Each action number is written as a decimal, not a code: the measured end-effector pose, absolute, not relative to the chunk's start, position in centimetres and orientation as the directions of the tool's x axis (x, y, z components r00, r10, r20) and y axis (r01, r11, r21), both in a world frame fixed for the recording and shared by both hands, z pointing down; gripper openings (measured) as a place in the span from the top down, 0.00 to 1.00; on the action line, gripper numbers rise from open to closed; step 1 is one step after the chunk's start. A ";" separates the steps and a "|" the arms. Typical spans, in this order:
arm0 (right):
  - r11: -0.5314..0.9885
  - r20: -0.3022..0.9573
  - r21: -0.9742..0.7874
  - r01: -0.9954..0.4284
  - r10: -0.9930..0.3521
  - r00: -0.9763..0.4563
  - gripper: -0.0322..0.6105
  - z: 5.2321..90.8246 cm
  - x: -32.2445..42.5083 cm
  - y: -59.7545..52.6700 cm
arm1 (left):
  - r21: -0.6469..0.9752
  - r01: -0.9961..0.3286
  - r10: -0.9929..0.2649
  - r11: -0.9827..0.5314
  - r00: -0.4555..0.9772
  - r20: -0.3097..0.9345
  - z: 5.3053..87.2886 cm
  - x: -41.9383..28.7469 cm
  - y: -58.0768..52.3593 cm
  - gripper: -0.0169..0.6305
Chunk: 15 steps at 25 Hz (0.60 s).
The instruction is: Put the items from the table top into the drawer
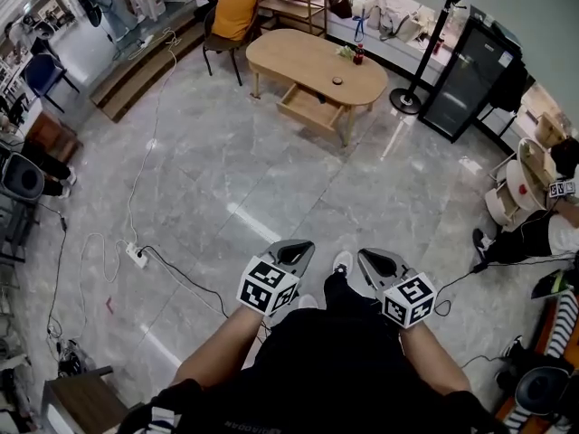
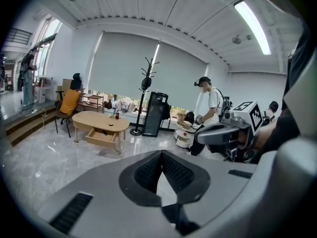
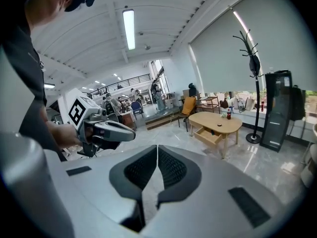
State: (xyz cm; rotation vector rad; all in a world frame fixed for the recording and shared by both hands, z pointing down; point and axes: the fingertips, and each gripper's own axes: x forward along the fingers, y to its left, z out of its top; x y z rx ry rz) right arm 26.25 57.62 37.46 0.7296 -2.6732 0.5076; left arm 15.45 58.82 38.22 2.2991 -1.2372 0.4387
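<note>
Jaws of left gripper [image 1: 301, 250] and right gripper [image 1: 366, 259] clenched, empty, well apart from table [image 1: 289, 57]; drawer [image 1: 308, 107] under table open.

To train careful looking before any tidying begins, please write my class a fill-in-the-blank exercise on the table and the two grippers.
1. The drawer of the wooden table stands ____.
2. The small bottle on the table top is ____ in colour.
3. The left gripper and the right gripper hold nothing, and the jaws of both are ____.

Missing words: open; red; shut.
</note>
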 end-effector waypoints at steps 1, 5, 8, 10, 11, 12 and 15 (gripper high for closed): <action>0.809 0.401 -0.251 -0.532 -0.413 -0.818 0.94 37.8 26.1 57.2 | 0.273 -0.844 -0.680 -0.462 0.535 0.502 38.7 15.4 58.6 0.97; 0.814 0.414 -0.266 -0.517 -0.388 -0.823 0.94 38.4 24.7 54.8 | 0.290 -0.852 -0.663 -0.436 0.521 0.537 39.7 14.5 57.2 0.97; 0.824 0.415 -0.277 -0.494 -0.361 -0.835 0.94 39.0 23.2 52.2 | 0.265 -0.861 -0.663 -0.435 0.505 0.553 39.7 13.1 55.2 0.97; 0.827 0.410 -0.287 -0.483 -0.349 -0.843 0.94 39.3 22.1 49.9 | 0.239 -0.874 -0.674 -0.424 0.481 0.561 39.4 11.8 53.1 0.97; 0.829 0.403 -0.293 -0.476 -0.344 -0.848 0.94 39.3 21.5 48.6 | 0.231 -0.879 -0.680 -0.416 0.470 0.563 39.1 11.2 51.9 0.97; 0.833 0.394 -0.296 -0.467 -0.339 -0.854 0.94 39.1 21.0 47.2 | 0.225 -0.884 -0.685 -0.410 0.461 0.563 38.8 10.7 50.5 0.97; 0.851 0.362 -0.288 -0.440 -0.328 -0.872 0.94 38.1 19.1 42.7 | 0.211 -0.893 -0.701 -0.399 0.445 0.558 37.8 9.7 46.2 0.97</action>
